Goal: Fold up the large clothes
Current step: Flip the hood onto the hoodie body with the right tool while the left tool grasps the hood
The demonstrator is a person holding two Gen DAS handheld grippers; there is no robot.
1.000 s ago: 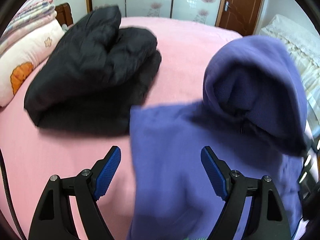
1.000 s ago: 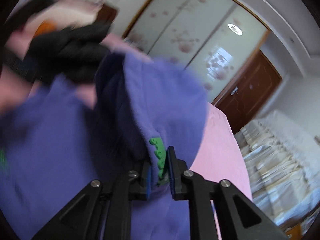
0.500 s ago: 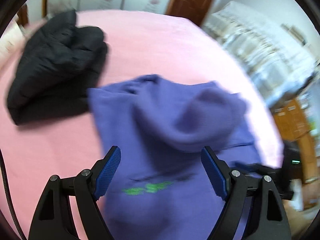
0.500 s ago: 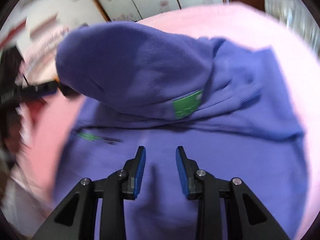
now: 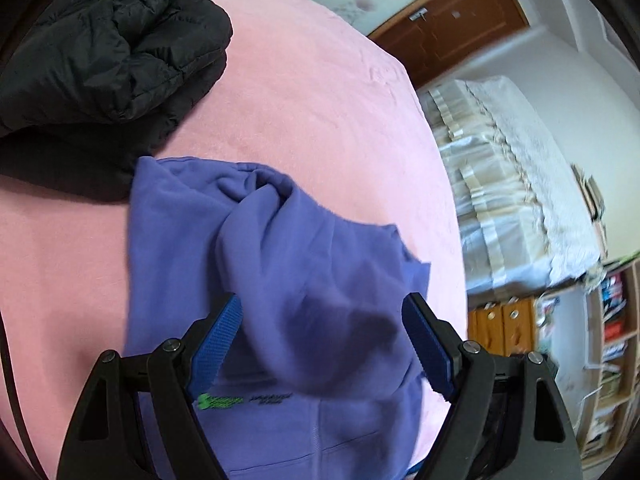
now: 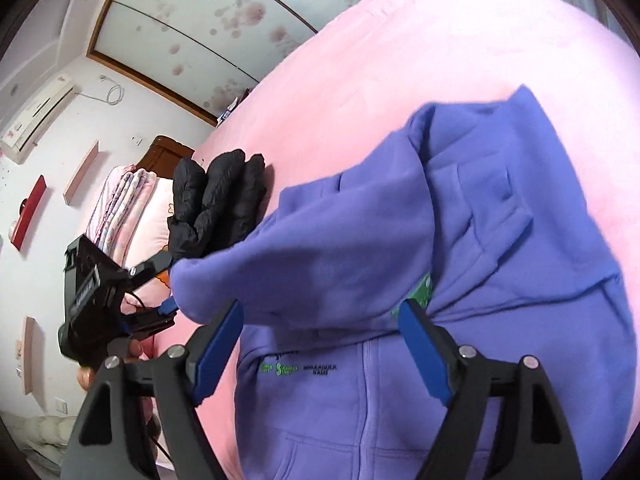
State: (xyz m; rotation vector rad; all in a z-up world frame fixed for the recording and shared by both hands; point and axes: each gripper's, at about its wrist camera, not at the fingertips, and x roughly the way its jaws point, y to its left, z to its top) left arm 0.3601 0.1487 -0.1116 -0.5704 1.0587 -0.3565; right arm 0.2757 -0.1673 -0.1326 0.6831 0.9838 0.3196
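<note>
White walls, brown door [image 5: 452, 28], floral wardrobe [image 6: 208, 36], bookshelf [image 5: 612, 356].

Black jacket [image 5: 100, 40] blocks far-left; pink bed [image 5: 312, 92] beyond hoodie [image 5: 280, 280] free.

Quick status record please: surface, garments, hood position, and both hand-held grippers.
surface: pink bed cover
working garment: purple zip hoodie, front up, green chest print showing
hood: flopped down over the chest, not flat
other garment: black puffer jacket, folded, beside the hoodie
left hand-held gripper: open, over the hood, nothing gripped
right hand-held gripper: jaws opening, hood between them, pads not pressing
</note>
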